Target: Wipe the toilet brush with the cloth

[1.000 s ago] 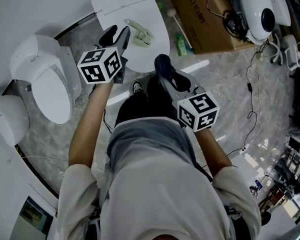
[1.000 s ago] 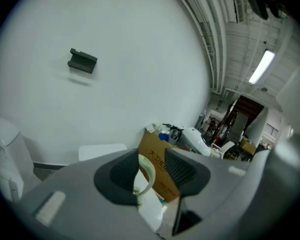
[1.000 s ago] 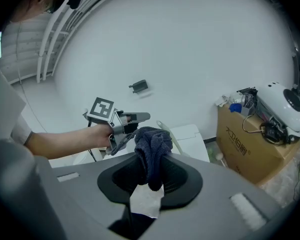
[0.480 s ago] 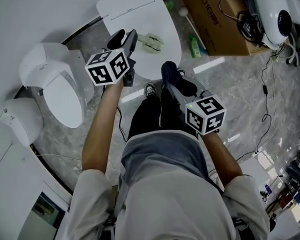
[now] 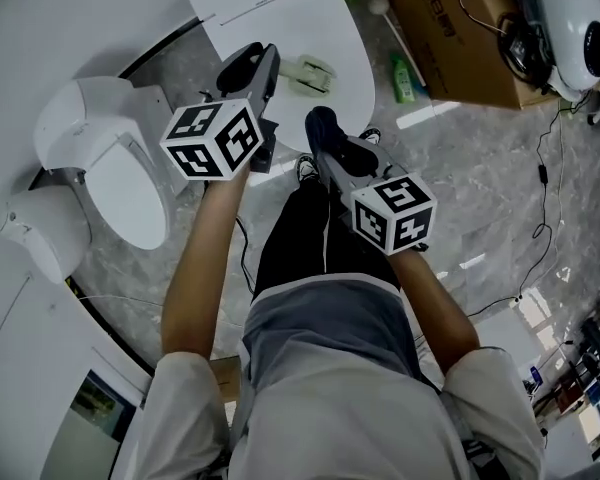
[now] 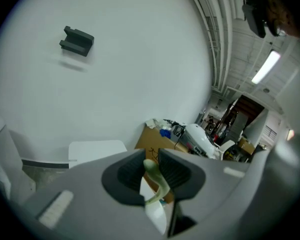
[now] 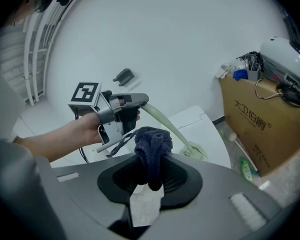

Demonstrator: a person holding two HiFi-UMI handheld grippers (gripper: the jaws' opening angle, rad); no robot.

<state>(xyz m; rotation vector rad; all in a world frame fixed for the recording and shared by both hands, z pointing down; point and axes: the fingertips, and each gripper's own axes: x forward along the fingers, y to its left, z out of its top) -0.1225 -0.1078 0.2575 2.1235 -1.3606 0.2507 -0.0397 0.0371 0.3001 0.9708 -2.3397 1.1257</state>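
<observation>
My left gripper (image 5: 255,65) is shut on the handle of a pale green toilet brush (image 5: 313,72). The brush head rests over a white toilet lid (image 5: 280,13). In the left gripper view the thin green handle (image 6: 151,173) is pinched between the jaws of my left gripper (image 6: 151,168). My right gripper (image 5: 321,128) is shut on a dark blue cloth (image 5: 323,124), just right of and below the brush. In the right gripper view the cloth (image 7: 152,146) sticks up from the jaws of my right gripper (image 7: 150,176), with the brush handle (image 7: 162,120) and my left gripper (image 7: 124,104) close behind it, apart from the cloth.
A second white toilet (image 5: 110,163) stands at the left. A cardboard box (image 5: 460,28), a green bottle (image 5: 405,76) and a white device (image 5: 580,18) sit at the right. Cables trail over the marble floor (image 5: 480,168). My legs and shoes are below the grippers.
The two grippers have come a little closer together, and the cloth now sits nearer the brush handle. Both grips are unchanged. The head camera has shifted slightly.
</observation>
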